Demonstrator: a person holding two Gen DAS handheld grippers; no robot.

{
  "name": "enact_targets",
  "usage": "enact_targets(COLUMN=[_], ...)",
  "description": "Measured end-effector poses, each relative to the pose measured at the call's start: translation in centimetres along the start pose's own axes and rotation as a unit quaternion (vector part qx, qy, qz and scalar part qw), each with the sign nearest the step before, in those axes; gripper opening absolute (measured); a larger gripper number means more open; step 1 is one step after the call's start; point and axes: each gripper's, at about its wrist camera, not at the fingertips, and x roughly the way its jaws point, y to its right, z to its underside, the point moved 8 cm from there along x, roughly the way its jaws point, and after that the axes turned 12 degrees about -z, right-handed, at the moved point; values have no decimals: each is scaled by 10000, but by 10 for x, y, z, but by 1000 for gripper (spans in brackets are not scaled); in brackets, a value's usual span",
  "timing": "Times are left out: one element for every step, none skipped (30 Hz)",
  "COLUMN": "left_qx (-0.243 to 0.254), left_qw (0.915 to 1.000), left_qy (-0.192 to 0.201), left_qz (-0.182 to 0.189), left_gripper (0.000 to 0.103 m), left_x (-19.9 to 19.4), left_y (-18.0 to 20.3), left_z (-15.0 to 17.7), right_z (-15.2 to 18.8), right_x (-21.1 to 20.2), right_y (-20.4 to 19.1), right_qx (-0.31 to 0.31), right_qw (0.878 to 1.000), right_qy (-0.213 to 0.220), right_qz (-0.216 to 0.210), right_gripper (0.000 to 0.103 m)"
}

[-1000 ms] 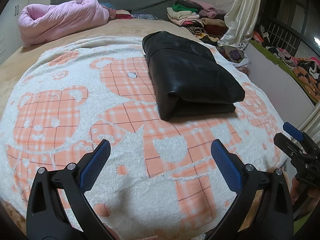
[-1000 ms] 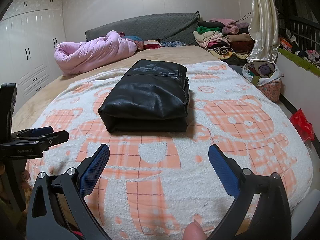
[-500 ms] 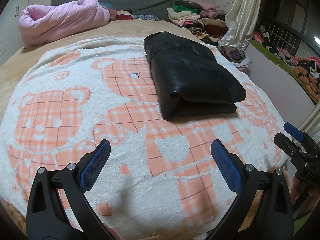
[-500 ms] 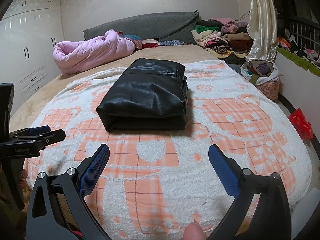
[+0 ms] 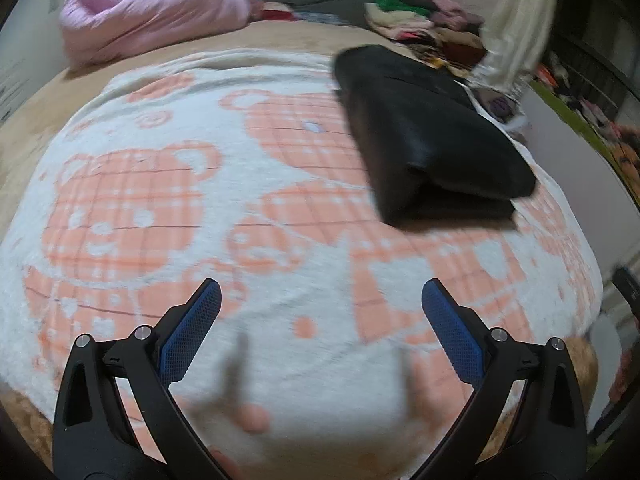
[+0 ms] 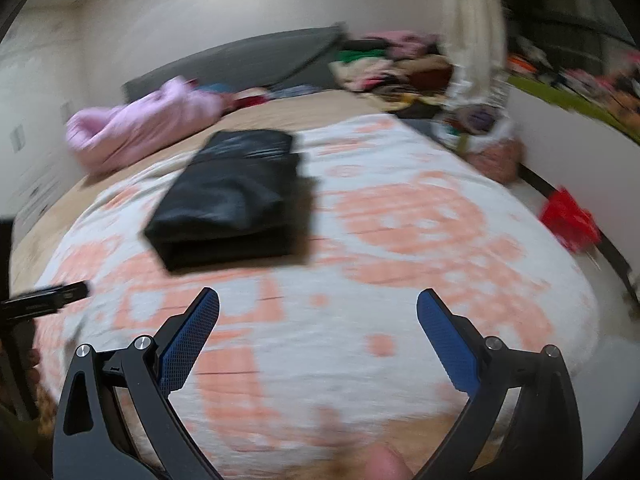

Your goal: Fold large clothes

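A folded black leather garment (image 5: 428, 136) lies on the bear-patterned blanket (image 5: 168, 184), up and to the right in the left wrist view. From the right wrist it is the same black bundle (image 6: 236, 196), left of centre. My left gripper (image 5: 320, 292) stands open over the blanket's near part, well short of the garment, with nothing between its blue pads. My right gripper (image 6: 318, 300) is open too and holds nothing. The left gripper's tip (image 6: 48, 298) shows at the left edge of the right wrist view. Both views are blurred by motion.
A pink quilt (image 5: 152, 16) lies at the head of the bed by the grey headboard (image 6: 240, 60). A heap of mixed clothes (image 5: 424, 20) and a cream curtain (image 6: 472, 28) stand at the far right. A red bag (image 6: 570, 220) lies on the floor right of the bed.
Both grippers have swung quickly, so both views are now smeared. The garment sits further right in the left view and further left in the right view. It stays folded and untouched.
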Motion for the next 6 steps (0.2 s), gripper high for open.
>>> enact_targets(left_qx=[-112,-276,-380,-554,-745,-937], left_qw=[9999,9995,9990,9979,9961,9934], left_qy=[-68,-95,-108,-151,-142,-88], left_qz=[1,-100,-186,-298,-440,-649], left_gripper=[94,94,94,94,94,94], left_x=[4,8,10,14,15,15], left_y=[-13,-36,-49,-77,-105,-136], left_z=[-5,-14,-19,-27,-34,-41], right_z=[1,4,7,14,22,33], right_x=[-7,-17,-24,-35,-46,-61], right_y=[21,55,75,113,146,188], right_qx=[165,390,519,741,942,1235], right_qw=[9997,9973,9948,9889,9810,9672], right_qy=[64,138,157,166,159,114], right_qz=[195,601,856,1275,1689,2216], right_gripper=[99,99,99,99,99,99])
